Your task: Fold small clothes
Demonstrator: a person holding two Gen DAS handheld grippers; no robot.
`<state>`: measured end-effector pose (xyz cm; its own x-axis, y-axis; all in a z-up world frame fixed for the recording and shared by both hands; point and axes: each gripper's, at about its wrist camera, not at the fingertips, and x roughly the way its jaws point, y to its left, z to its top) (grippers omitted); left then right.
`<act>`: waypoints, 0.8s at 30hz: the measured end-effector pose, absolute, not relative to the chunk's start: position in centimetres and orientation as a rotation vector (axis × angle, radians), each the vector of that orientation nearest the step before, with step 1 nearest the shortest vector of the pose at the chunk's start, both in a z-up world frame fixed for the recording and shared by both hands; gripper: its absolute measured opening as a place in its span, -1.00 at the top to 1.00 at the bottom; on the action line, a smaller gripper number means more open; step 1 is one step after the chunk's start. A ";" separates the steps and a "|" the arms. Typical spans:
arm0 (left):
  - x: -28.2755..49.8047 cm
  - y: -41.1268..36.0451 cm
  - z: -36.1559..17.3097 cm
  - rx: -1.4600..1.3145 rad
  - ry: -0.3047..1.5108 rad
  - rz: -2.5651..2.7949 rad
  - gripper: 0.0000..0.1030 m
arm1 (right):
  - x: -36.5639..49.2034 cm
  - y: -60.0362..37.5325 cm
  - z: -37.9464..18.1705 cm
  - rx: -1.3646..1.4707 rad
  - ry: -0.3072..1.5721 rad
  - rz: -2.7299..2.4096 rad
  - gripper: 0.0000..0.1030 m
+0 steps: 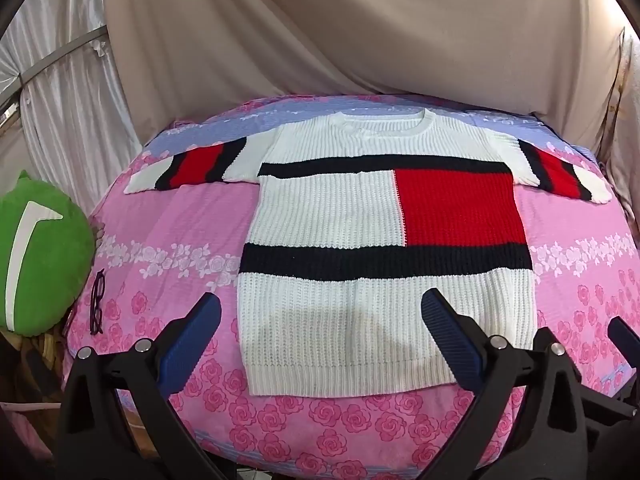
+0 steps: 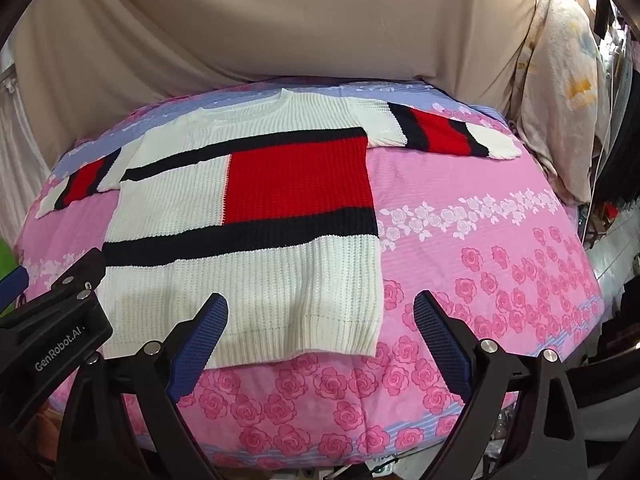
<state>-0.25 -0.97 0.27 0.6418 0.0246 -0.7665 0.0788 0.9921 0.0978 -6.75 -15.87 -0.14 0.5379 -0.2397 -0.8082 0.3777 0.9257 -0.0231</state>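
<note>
A small knitted sweater (image 1: 332,216) (image 2: 176,200), white with black bands and a red block, lies flat and face up on a pink rose-print bed cover (image 1: 168,232) (image 2: 480,248). Both short sleeves are spread out sideways, neck at the far end, hem toward me. My left gripper (image 1: 322,304) hovers open above the hem's left half, nothing between its blue-padded fingers (image 1: 188,344). My right gripper (image 2: 322,306) is open too, over the hem's right corner, holding nothing. In the right wrist view the left gripper's black body (image 2: 56,320) shows at the left edge.
A green plush cushion (image 1: 36,256) rests at the bed's left edge, with dark-framed glasses (image 1: 97,300) beside it. Beige sheets (image 1: 360,32) hang behind the bed. A pale floral cloth (image 2: 560,92) hangs at the right, with clutter beyond the bed's right side.
</note>
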 end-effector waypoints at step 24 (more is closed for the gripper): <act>-0.3 -0.4 -0.3 0.118 0.883 0.000 -0.90 | -6.2 -15.1 -0.4 0.134 0.945 -0.355 -0.79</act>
